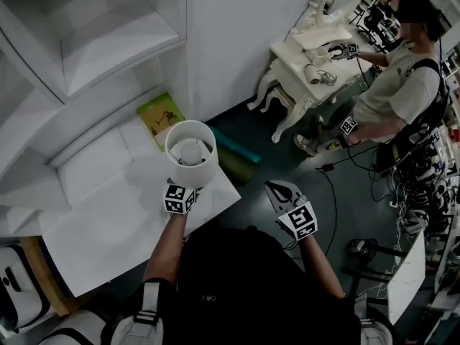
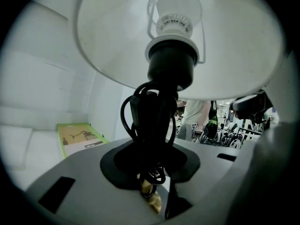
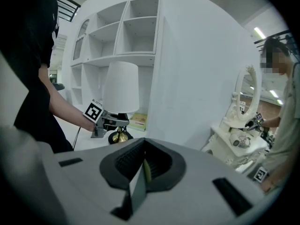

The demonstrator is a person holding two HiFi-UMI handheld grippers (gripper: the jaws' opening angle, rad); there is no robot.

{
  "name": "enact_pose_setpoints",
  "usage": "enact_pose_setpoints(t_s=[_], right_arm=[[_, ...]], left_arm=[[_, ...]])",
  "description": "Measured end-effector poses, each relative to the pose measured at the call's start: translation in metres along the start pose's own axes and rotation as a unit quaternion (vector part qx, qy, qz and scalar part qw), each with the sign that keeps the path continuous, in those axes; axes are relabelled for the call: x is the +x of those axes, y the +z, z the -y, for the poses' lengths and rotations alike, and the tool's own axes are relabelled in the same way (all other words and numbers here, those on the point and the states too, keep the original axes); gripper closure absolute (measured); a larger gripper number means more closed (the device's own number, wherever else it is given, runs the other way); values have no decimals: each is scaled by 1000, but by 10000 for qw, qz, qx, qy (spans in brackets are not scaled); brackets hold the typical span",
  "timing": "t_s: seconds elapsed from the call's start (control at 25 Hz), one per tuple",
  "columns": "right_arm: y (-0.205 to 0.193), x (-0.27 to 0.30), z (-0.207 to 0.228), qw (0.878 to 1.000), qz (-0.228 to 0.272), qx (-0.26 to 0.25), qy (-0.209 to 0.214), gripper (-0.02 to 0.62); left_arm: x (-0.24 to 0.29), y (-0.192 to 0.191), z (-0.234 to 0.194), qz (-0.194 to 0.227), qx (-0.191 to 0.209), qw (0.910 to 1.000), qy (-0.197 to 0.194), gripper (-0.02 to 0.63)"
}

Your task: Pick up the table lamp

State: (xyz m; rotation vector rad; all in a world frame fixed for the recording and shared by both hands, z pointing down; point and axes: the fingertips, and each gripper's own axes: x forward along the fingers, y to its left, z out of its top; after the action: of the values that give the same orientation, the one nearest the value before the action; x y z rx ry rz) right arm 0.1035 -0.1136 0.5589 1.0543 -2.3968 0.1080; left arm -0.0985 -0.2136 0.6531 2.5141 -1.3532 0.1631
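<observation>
lamp (image 1: 191,157): likely light, shade fragile; hold stem (image 2: 154,121) | left gripper (image 2: 154,182): clamped on stem | right gripper (image 3: 140,172): closed, empty

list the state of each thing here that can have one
table lamp: upright, unlit
lamp cord: wound round the stem
left gripper: shut on the lamp's stem
right gripper: jaws together, empty
green book: closed, lying flat
</observation>
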Motion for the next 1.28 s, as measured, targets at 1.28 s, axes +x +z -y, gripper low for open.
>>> enact_pose_setpoints(t_s=[1.28], right_arm=[[25, 22, -17, 9973, 678, 258, 153, 588]], left_arm=[[-88, 101, 22, 252, 231, 9993, 136, 500]])
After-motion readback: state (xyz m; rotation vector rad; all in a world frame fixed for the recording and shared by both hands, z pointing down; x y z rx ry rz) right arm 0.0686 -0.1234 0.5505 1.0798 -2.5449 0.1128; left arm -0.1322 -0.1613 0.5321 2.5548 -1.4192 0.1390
